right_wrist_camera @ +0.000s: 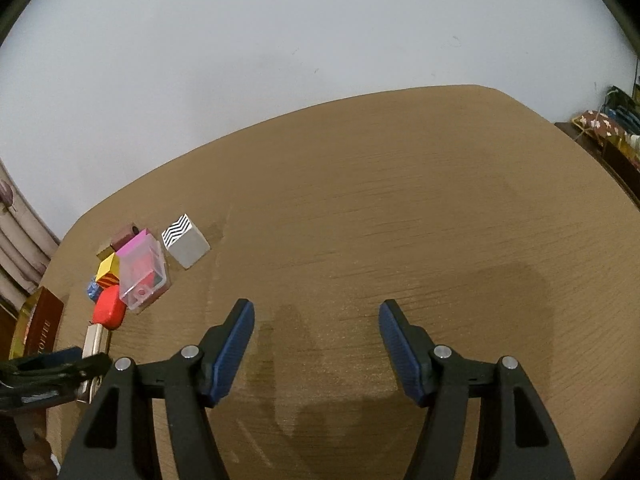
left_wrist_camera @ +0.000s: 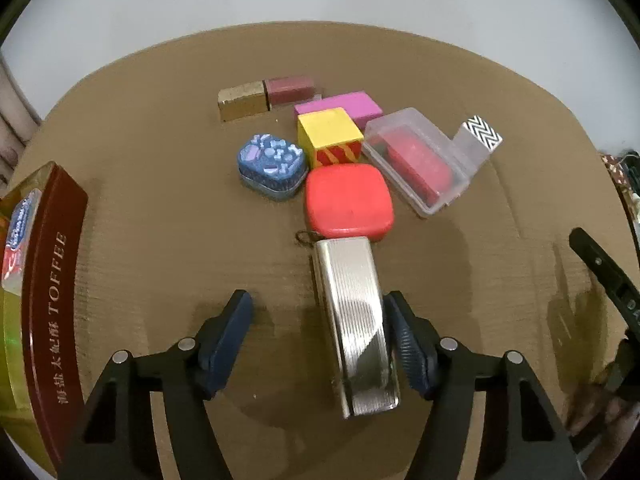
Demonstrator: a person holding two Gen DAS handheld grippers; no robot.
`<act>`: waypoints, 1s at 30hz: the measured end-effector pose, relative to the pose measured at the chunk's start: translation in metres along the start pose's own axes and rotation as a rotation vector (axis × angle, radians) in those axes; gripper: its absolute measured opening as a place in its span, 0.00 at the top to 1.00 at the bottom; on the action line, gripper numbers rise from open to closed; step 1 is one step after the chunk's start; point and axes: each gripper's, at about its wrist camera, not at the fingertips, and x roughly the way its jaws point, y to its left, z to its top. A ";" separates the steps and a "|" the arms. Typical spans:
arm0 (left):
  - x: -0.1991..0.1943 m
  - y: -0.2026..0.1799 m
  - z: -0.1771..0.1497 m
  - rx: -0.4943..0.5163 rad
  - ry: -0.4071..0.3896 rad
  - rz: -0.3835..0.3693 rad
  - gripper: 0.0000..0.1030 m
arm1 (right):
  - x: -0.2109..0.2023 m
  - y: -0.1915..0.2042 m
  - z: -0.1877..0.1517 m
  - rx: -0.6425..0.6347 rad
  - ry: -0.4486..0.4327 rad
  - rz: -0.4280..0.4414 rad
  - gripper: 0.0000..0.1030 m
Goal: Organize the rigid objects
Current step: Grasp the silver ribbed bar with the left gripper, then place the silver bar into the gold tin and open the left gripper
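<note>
A ribbed silver metal case (left_wrist_camera: 356,320) lies on the wooden table between the fingers of my open left gripper (left_wrist_camera: 318,320), close against the right finger, its far end touching a red rounded tin (left_wrist_camera: 348,200). Beyond lie a blue patterned tin (left_wrist_camera: 272,166), a yellow cube (left_wrist_camera: 330,136), a pink block (left_wrist_camera: 344,106), a gold block (left_wrist_camera: 242,100), a maroon block (left_wrist_camera: 290,89), a clear plastic box (left_wrist_camera: 420,160) with a red item inside, and a zigzag-topped grey block (left_wrist_camera: 480,138). My right gripper (right_wrist_camera: 316,332) is open and empty over bare table, right of the cluster (right_wrist_camera: 132,272).
A large toffee tin (left_wrist_camera: 44,292) stands at the left edge of the left wrist view. The right gripper's finger (left_wrist_camera: 604,276) shows at the far right. A wall lies behind the table (right_wrist_camera: 400,220). Clutter (right_wrist_camera: 608,132) sits off the table's right side.
</note>
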 end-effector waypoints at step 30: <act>-0.096 0.264 -0.032 -0.177 0.044 0.181 0.75 | 0.007 0.024 -0.003 0.011 0.020 -0.025 0.35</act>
